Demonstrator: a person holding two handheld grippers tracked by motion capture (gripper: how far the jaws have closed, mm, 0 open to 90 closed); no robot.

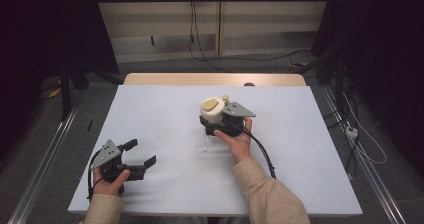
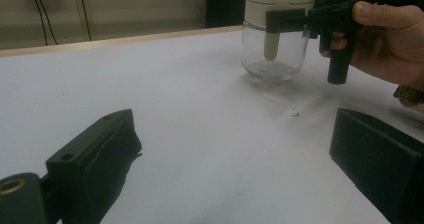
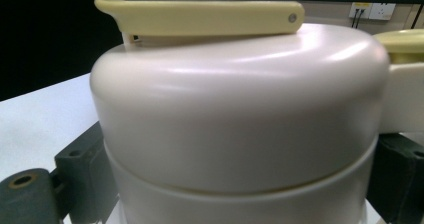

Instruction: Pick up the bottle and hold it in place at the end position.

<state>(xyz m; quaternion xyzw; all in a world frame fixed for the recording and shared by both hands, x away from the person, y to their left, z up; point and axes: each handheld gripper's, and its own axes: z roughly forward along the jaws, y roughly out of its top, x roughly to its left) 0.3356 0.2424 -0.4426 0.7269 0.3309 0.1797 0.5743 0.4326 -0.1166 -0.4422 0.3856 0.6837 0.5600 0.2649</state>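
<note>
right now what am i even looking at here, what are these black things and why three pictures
A person sits at a table covered in a white sheet and holds a hand-operated claw in each hand. The high view looks down from above. The other two come from cameras riding on each claw, looking along its black jaws. The right claw has its jaws on either side of a container with a cream lid and a clear glass base, standing on the sheet; it looks gripped. A pale yellow lever lies on top of the lid. The left claw sits open near the table's front, holding nothing.
</note>
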